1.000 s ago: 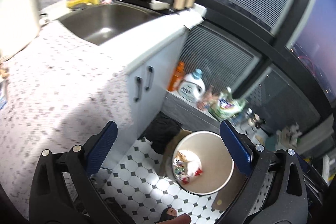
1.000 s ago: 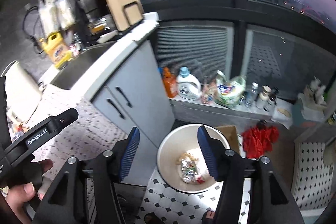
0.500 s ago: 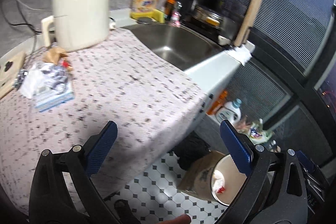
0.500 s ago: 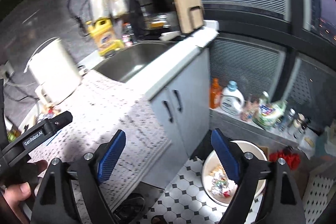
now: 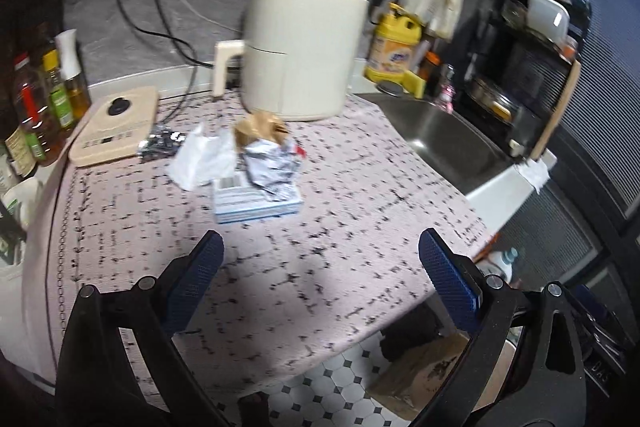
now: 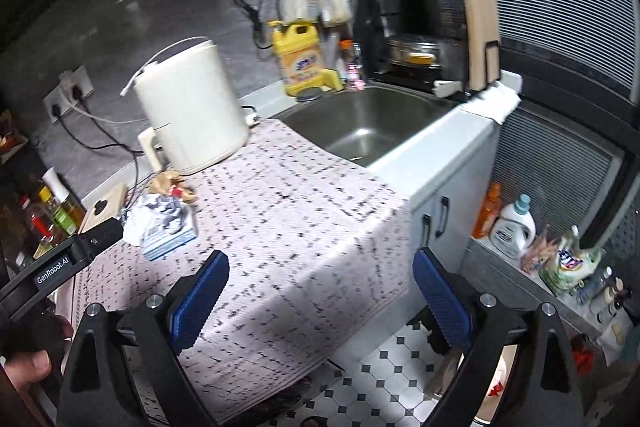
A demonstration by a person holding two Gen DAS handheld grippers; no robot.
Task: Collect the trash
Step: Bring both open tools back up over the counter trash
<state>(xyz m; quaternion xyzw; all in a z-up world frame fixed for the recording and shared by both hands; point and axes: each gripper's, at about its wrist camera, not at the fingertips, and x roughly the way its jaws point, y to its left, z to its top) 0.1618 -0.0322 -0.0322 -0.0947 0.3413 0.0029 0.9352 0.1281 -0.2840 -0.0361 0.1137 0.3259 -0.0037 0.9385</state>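
Both claws gape empty, facing the trash pile on the counter.

Left claw (image 5: pixel 320 267) stands wide with nothing between its blue pads; right claw (image 6: pixel 320 279) has just been opening and is likewise wide and bare. Remaining trash sits at 12 o'clock from the left claw: crumpled foil wrapper (image 5: pixel 272 167) on top of a flat blue-and-white box (image 5: pixel 256 201), white tissue (image 5: pixel 200 159) at its 9 o'clock, brown paper wad (image 5: pixel 260 127) behind, just before the cream appliance (image 5: pixel 304 51). Bin (image 6: pixel 500 383) is probably the rim at the right claw's 5 o'clock on the floor. Best take the foil first from above, pinching its bulk, not the box beneath; keep clear of the cord.
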